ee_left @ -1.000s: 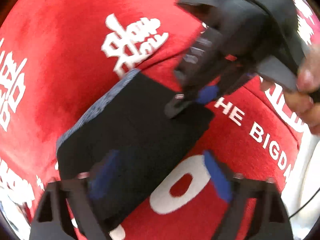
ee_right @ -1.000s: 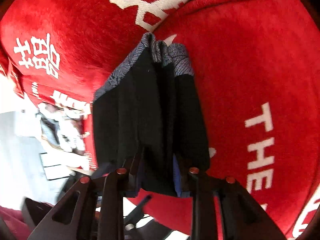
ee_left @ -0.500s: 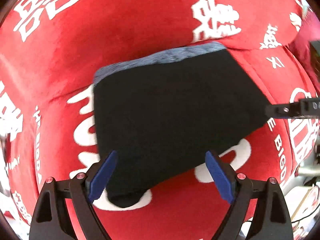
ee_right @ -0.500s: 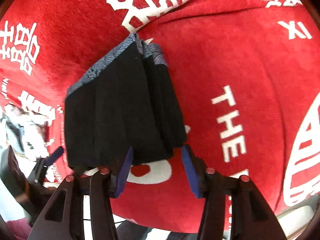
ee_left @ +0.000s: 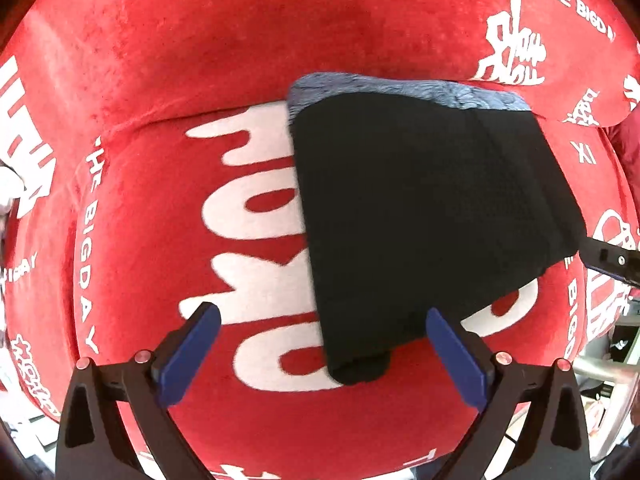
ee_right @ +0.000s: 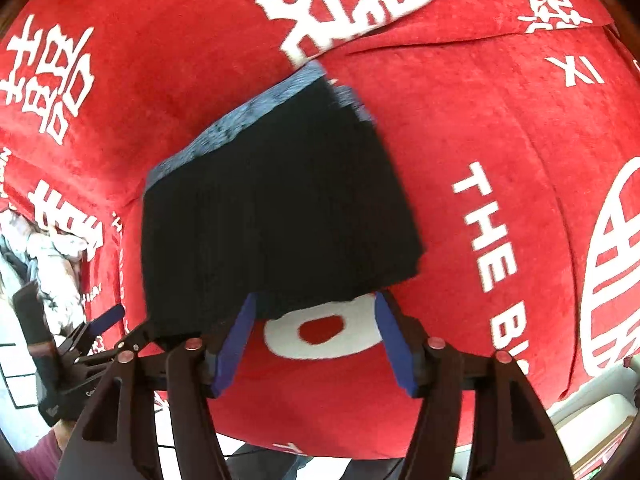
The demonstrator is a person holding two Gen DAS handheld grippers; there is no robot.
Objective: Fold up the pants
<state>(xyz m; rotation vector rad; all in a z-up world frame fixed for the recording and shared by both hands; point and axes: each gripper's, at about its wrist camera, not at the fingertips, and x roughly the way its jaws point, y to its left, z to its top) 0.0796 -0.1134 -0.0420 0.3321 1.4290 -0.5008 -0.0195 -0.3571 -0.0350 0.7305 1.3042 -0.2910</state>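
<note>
Black pants [ee_left: 424,216] lie folded compact, grey waistband [ee_left: 404,90] showing.

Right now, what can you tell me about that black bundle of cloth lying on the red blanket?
The pants are black, of a knit-looking fabric with a grey-blue patterned waistband along the far edge. They are folded into a compact, roughly trapezoid stack, several layers showing at the side in the right wrist view. They lie flat on the red cloth with white lettering. Neither claw grips them: the right claw has just been opening and holds nothing.
</note>
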